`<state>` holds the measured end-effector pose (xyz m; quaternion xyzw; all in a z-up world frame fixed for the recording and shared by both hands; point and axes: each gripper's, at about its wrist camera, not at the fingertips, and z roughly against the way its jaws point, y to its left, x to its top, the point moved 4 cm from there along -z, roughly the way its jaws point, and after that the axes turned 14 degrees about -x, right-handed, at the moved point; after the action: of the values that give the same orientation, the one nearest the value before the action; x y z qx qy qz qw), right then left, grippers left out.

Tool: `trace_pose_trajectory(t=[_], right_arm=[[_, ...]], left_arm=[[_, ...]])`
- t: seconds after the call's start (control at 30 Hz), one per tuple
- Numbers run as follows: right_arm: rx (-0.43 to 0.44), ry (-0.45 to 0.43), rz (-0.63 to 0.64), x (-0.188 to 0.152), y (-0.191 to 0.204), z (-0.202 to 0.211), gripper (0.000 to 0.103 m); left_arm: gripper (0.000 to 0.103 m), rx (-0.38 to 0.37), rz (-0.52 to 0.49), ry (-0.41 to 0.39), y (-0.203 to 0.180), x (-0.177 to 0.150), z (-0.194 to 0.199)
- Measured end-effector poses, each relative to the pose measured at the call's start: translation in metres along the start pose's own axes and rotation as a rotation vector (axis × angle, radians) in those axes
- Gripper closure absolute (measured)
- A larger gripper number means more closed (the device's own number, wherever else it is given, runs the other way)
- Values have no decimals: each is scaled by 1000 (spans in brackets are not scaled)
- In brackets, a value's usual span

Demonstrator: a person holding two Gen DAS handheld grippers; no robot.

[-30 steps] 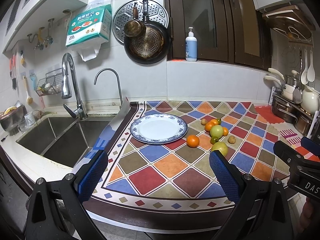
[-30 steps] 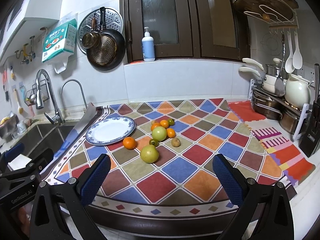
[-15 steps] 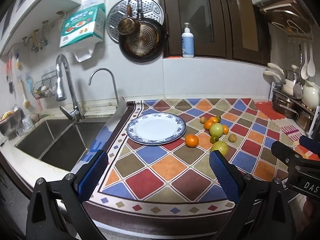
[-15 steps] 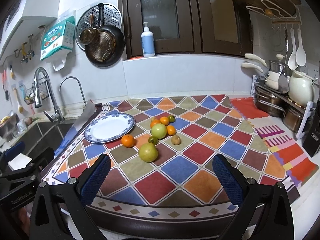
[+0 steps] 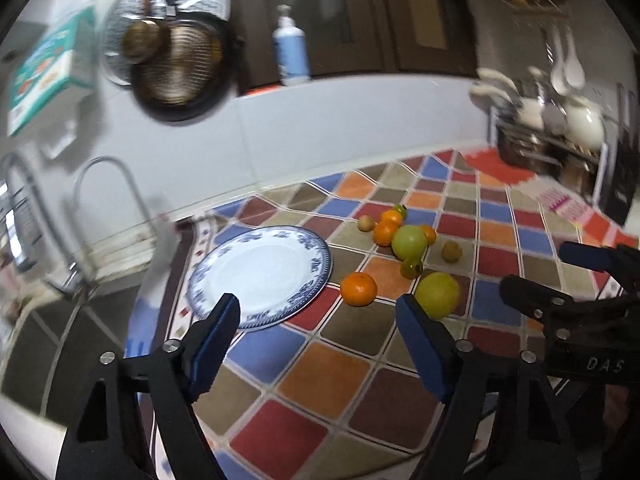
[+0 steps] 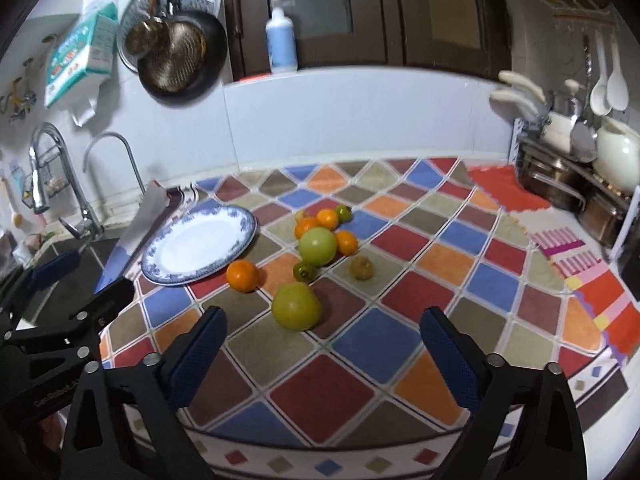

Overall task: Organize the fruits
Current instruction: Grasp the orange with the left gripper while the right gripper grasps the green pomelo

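Observation:
An empty blue-and-white plate (image 5: 260, 272) sits on the patterned mat, left of a loose group of fruit. Closest to it is an orange (image 5: 359, 289), then a yellow-green apple (image 5: 437, 295), a small green tomato (image 5: 411, 268), a green apple (image 5: 409, 241), a brown kiwi (image 5: 452, 251) and several small oranges behind. My left gripper (image 5: 316, 308) hovers short of the plate and orange, jaws closing with nothing between them. My right gripper (image 6: 323, 318) is just short of the yellow-green apple (image 6: 296, 306), jaws closing slightly and not touching it.
The checkered mat (image 6: 360, 380) covers the counter up to its front edge. A sink (image 5: 48, 340) with faucets (image 6: 44, 168) lies to the left. A rack of pots and a white jug (image 6: 616, 156) stands at the right. Pans (image 6: 180, 64) hang on the wall.
Both grippers have come forward and lower toward the fruit. The left view has rolled, so the counter now looks tilted. The left fingers stand visibly closer together.

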<state>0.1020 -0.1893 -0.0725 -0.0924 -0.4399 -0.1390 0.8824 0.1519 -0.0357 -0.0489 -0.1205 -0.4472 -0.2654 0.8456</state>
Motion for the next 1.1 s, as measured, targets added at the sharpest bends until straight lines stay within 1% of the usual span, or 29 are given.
trace_pose_trajectory(t=[0.07,0.23,0.4,0.5,0.6,0.67,0.77,0.87,0.97,1.1], right_arm=[[4,44,-8,-2,8,-15,14],[-26,110,4,-6,24,-45,20],[-33,183,24,-9,38,-71,28],[-45,215,45,-11,44,-85,30],[-54,243,84,-12,49,-96,34],[-58,259,99,-12,51,-103,36],[-57,275,115,-11,53,-111,40],[-48,291,116,-11,54,-117,42],[-35,300,112,-12,55,-121,45],[-21,296,99,-10,54,-122,50]], left_arm=[[26,-40,-49,23,6,1,-16],[30,-132,-141,66,14,2,-51],[36,-208,-190,113,20,1,-83],[37,-255,-214,141,22,1,-101],[37,-303,-248,167,20,0,-118],[38,-342,-262,188,19,-1,-129],[38,-378,-275,204,18,-1,-140],[42,-405,-273,224,16,-1,-149],[44,-422,-270,243,14,-3,-157],[52,-440,-257,274,11,-7,-165]])
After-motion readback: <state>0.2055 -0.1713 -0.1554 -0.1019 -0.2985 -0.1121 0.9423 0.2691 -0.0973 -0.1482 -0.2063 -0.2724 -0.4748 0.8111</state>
